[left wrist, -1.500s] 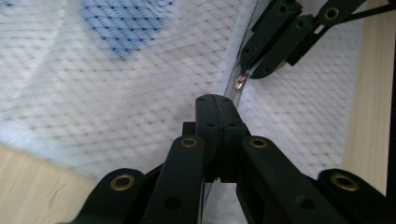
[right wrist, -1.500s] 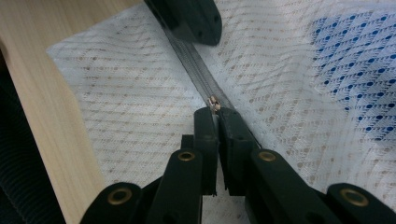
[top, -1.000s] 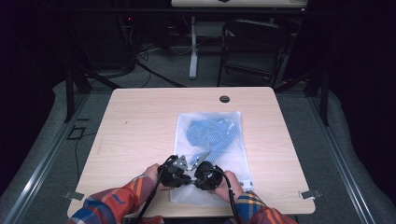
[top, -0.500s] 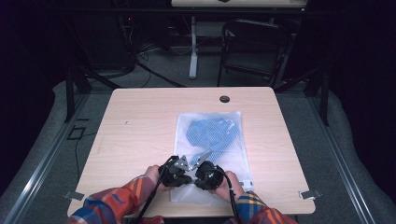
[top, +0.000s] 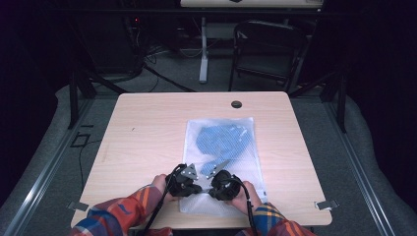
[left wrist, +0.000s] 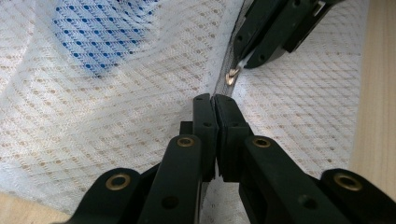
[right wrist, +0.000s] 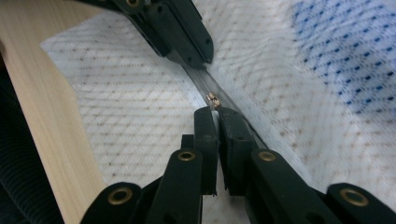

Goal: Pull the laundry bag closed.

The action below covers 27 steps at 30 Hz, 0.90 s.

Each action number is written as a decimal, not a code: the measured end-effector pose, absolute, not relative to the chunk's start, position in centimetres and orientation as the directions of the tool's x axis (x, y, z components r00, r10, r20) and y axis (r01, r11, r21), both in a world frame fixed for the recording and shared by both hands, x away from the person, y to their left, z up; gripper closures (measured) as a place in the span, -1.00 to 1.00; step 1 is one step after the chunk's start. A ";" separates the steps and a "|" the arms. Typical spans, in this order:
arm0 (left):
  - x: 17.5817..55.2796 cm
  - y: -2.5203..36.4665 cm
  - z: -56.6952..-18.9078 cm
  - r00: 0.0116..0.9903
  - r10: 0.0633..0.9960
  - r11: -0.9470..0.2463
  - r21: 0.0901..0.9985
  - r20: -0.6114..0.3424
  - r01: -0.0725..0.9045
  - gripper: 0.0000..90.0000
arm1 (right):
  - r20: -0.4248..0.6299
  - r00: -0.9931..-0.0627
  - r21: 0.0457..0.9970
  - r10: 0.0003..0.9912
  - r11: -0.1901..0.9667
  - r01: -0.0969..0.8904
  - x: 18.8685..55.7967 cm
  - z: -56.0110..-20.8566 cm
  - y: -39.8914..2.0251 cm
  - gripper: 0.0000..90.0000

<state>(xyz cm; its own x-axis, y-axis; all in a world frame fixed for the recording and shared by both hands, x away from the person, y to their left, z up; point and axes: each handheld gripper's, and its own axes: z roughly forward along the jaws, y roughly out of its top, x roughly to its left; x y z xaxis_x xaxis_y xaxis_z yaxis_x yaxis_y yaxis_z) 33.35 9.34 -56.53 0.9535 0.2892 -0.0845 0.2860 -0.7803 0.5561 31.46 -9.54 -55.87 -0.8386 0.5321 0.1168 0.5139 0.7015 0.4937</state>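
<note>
White mesh bag [top: 221, 162] with blue cloth [top: 220, 140] inside lies flat on the desk [top: 147, 142], its near end under both sets of jaws. Left gripper [left wrist: 215, 109] is clamped on the bag's zip seam [right wrist: 243, 116]; right gripper [right wrist: 217, 114], just beside it, pinches the zip pull [right wrist: 213, 99].

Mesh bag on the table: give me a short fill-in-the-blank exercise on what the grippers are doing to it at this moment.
1. The white mesh bag lies flat on the ____ table.
2. The garment seen through the mesh is ____ in colour.
3. The left gripper has its jaws ____ on the bag's zipper line.
4. The right gripper pinches beside the small metal zipper ____.

Missing words: wooden; blue; shut; pull
</note>
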 end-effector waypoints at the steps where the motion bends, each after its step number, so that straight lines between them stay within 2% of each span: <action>1: 33.4 9.3 -56.5 0.954 0.288 -0.780 0.557 -0.082 0.283 0.96 | 0.120 -0.836 0.493 0.535 0.699 0.518 31.4 -55.9 -9.7 0.93; 27: 33.3 9.2 -56.5 0.957 0.279 -0.785 0.555 -0.078 0.274 0.96 | 0.111 -0.834 0.486 0.541 0.702 0.520 31.1 -55.3 -10.9 0.93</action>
